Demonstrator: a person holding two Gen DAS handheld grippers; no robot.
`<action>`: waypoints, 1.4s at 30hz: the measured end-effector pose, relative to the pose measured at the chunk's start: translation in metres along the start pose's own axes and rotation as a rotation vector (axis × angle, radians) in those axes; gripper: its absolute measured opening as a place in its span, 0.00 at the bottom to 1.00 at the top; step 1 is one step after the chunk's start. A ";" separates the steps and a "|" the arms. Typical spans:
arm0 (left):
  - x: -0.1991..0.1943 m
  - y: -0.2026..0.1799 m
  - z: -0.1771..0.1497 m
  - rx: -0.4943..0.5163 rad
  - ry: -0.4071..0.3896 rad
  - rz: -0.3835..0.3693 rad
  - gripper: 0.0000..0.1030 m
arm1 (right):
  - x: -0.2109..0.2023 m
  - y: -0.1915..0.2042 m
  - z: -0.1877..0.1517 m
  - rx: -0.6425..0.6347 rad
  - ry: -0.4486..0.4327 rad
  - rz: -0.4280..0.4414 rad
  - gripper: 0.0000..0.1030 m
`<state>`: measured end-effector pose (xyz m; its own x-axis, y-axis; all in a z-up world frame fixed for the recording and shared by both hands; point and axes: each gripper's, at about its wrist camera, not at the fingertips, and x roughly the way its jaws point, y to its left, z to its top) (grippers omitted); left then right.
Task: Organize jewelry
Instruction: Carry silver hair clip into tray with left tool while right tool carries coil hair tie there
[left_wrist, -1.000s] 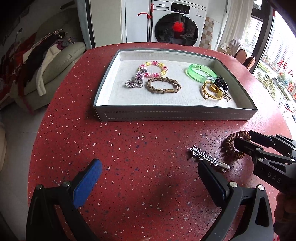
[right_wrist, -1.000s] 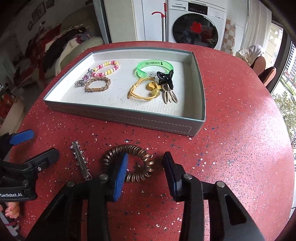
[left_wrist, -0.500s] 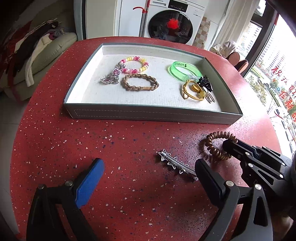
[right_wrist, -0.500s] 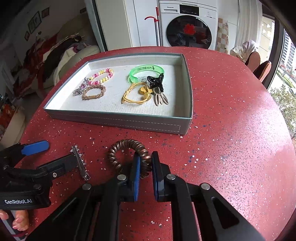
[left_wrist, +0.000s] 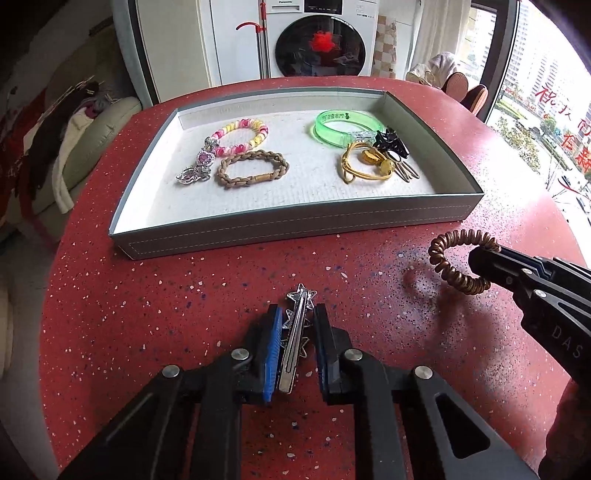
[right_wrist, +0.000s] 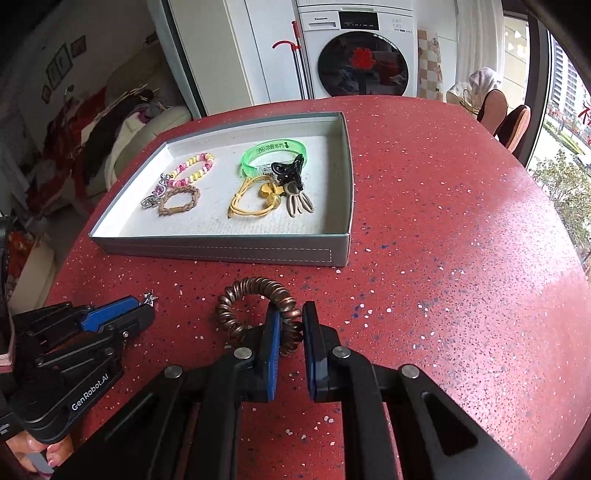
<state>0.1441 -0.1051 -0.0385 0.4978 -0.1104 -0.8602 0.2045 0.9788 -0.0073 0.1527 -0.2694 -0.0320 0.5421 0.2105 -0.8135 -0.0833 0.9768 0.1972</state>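
Tray (left_wrist: 295, 229) of bracelets on table (left_wrist: 147, 314); left gripper (left_wrist: 295, 325) closing around star clip (left_wrist: 295, 332); right gripper (right_wrist: 288, 325) pinching coil tie (right_wrist: 255, 295).

The near end of the silver star-studded hair clip (left_wrist: 295, 332) lay hidden between the blue pads of the left gripper (left_wrist: 295, 325), whose jaws were closing, and in the right wrist view only its starred tip (right_wrist: 149, 296) showed. Part of the brown spiral coil hair tie (right_wrist: 255, 310) was covered by the right gripper (right_wrist: 290, 325) clamped on it. The print on the translucent green plastic bangle (left_wrist: 345, 125) was too small to read, and the hand (right_wrist: 37, 450) under the left gripper was cut off by the picture's edge.
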 end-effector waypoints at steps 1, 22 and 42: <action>0.000 0.001 0.000 0.003 -0.005 -0.010 0.35 | -0.001 0.000 0.000 0.001 -0.002 0.002 0.12; -0.042 0.037 -0.001 -0.014 -0.102 -0.144 0.35 | -0.036 0.012 0.008 0.028 -0.061 0.059 0.13; -0.059 0.051 0.034 0.012 -0.201 -0.139 0.35 | -0.033 0.035 0.045 -0.006 -0.070 0.066 0.13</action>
<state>0.1538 -0.0546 0.0288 0.6218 -0.2777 -0.7322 0.2928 0.9496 -0.1115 0.1689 -0.2441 0.0265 0.5923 0.2713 -0.7587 -0.1260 0.9612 0.2453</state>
